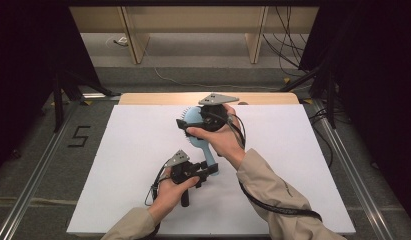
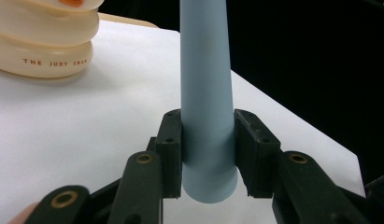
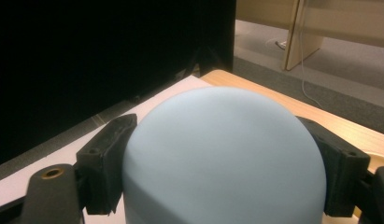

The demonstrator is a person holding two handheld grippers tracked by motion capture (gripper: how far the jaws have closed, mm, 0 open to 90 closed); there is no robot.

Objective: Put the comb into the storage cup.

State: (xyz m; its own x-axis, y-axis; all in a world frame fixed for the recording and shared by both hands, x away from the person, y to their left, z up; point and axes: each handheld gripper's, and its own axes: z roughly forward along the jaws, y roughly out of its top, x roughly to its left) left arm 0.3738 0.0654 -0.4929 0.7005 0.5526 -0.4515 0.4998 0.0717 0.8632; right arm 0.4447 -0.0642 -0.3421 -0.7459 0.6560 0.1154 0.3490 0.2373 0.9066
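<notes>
We see the white tabletop (image 1: 133,175) first, broad and pale under both forearms; above its middle we hold a light blue hairbrush (image 1: 197,119) clear of the surface, its round head toward the far edge and its handle slanting back toward us; the right gripper (image 1: 185,125) has its jaws closed against the two sides of the brush's head; the left gripper (image 1: 211,169) has its jaws clamped on the handle near its butt end; in the left gripper view a cream ribbed object (image 2: 45,39) rests on the tabletop behind the handle.
</notes>
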